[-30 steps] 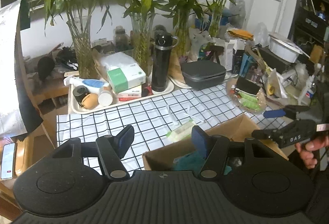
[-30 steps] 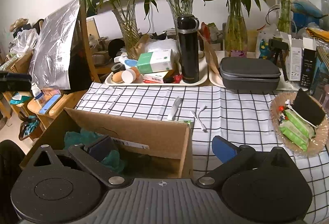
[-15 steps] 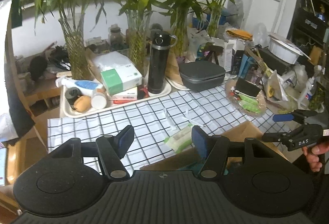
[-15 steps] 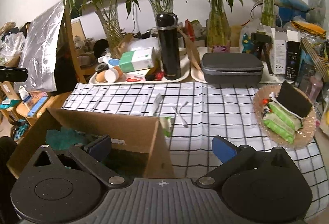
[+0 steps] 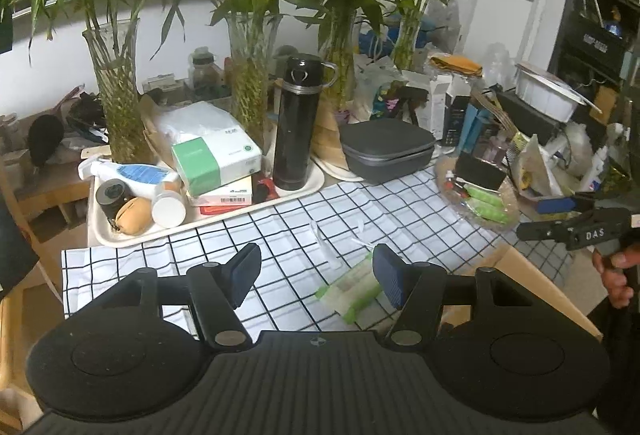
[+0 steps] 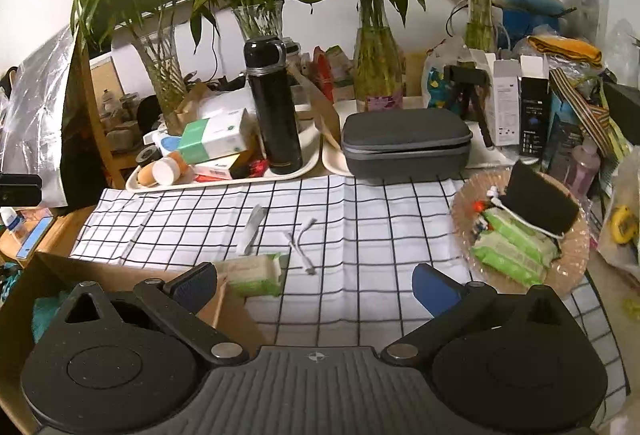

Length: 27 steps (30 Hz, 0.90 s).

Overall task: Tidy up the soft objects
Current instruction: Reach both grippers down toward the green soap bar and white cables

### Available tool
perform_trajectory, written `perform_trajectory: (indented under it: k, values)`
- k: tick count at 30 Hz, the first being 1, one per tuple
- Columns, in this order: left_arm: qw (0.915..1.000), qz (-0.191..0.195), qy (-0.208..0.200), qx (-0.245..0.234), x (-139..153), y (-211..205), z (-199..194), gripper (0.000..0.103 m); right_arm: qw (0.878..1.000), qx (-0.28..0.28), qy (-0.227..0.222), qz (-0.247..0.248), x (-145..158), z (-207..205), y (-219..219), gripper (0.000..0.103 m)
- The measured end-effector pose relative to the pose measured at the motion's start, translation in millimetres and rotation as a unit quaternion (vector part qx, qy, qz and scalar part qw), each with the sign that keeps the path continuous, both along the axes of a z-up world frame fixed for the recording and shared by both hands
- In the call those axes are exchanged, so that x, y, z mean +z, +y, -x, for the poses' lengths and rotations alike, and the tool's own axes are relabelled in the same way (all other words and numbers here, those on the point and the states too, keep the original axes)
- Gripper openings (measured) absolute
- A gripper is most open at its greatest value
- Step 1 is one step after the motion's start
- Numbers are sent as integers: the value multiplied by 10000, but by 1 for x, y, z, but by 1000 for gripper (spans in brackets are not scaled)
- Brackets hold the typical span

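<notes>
On the black-and-white checked tablecloth point(image 5: 280, 231) a green-and-white tissue pack point(image 5: 350, 291) lies just in front of the left gripper point(image 5: 316, 277), at about one o'clock from the midpoint of its jaws and close against the right-hand blue pad; that gripper stands open with nothing between its fingers. The right gripper point(image 6: 314, 285) is likewise spread wide and empty, the same tissue pack point(image 6: 256, 273) lying just past its left pad at about ten o'clock, next to the corner of the cardboard box point(image 6: 48, 275), where something teal shows inside. More green packs sit in the glass dish point(image 6: 576, 255) at two o'clock from the right gripper. My guess is that the pack is the next thing to be picked up and boxed. The chief risk is that it sits off-centre to both grippers, so closing now would nip one end or push it sideways against the box wall; being soft, it could buckle or slip out. Both grippers converging on it could also knock pads together. Thin white strips point(image 6: 300, 245) lie just beyond the pack at twelve o'clock and might be swept along. Open cloth stretches ahead and to the right of the pack; the box edge hems it in on the left in the right wrist view, and the cream tray point(image 5: 208, 225) with the black flask point(image 5: 296, 123) stands well apart at the far side.
</notes>
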State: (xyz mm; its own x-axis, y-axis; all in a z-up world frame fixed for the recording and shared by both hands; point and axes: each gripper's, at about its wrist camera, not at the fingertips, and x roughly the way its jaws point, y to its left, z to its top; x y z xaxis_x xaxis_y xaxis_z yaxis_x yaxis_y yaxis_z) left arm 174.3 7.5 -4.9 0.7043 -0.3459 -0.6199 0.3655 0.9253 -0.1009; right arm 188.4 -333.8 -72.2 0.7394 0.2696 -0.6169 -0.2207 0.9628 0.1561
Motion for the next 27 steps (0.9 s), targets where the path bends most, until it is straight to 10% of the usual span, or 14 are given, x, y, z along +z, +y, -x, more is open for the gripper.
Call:
perform_trajectory:
  k: [27]
  values:
    - [9990,173,331,-264,-71,9,-94,61,9916,999,300,768,-47,-107,27,101]
